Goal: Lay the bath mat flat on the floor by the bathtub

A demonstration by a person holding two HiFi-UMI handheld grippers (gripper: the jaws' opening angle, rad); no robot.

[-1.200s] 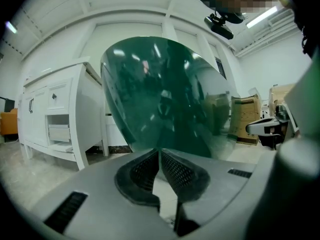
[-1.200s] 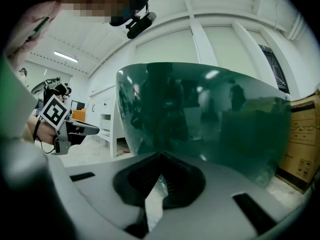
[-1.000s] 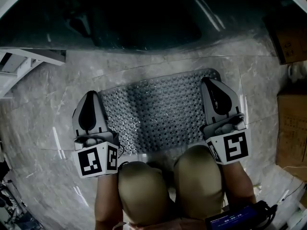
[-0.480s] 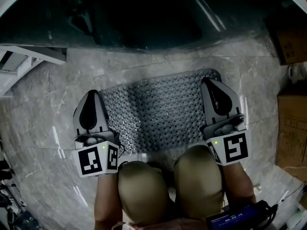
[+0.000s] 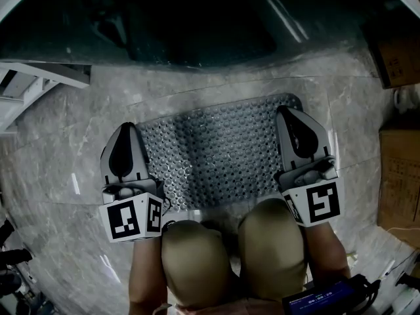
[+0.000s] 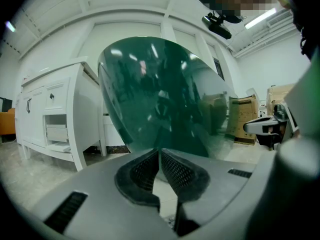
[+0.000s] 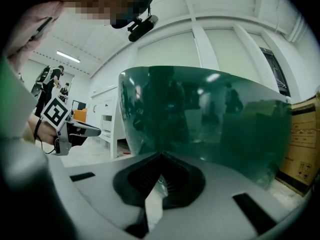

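Bath mat (image 5: 220, 153): on the floor (image 5: 72, 143), just before the bathtub (image 5: 184, 18)
Left gripper (image 5: 125, 127): over the mat's left end
Right gripper (image 5: 286, 111): over its right end
Cabinet (image 5: 39, 77): left — cardboard boxes (image 5: 399, 176) right, apart from the mat

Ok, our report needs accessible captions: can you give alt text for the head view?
A grey studded bath mat lies spread on the marble floor beside a dark bathtub. The left tongs and right tongs sit at its two ends, the person's knees just below.

Left claw (image 5: 124, 135) and right claw (image 5: 291, 115) low, side by side, forward-pointing, jaws together.
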